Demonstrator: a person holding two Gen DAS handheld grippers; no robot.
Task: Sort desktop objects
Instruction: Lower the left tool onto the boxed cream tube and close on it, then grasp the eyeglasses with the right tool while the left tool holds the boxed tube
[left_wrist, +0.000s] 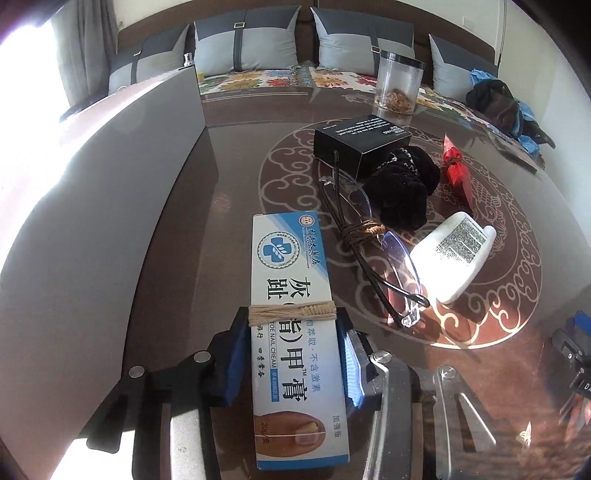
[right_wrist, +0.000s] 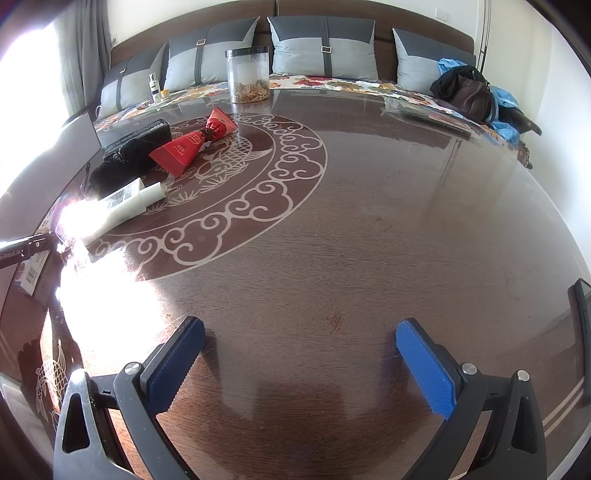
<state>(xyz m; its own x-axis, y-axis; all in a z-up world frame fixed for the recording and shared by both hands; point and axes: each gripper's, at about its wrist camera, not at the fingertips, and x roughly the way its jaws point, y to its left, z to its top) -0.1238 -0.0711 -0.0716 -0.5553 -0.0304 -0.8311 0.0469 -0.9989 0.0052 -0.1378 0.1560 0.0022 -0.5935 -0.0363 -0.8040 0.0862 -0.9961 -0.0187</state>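
Note:
A white and blue toe nail cream box (left_wrist: 288, 280) with twine wound round it lies lengthwise on the dark table (right_wrist: 369, 240). My left gripper (left_wrist: 291, 332) is shut on it, a blue pad pressing each long side. To its right lie folded glasses (left_wrist: 369, 236) tied with cord, a black fabric piece (left_wrist: 402, 188), a black box (left_wrist: 362, 142), a white tube (left_wrist: 454, 254) and a red packet (left_wrist: 458, 166). My right gripper (right_wrist: 301, 339) hovers open over bare wood with nothing between its pads, well right of the red packet (right_wrist: 192, 144) and white tube (right_wrist: 125, 203).
A tall grey panel (left_wrist: 110, 177) stands along the left side of the table. A clear jar (left_wrist: 399, 85) with a black lid sits at the far edge. Behind it runs a sofa with grey cushions, with a dark bag (right_wrist: 472, 96) at its right end. Sun glare covers the near left.

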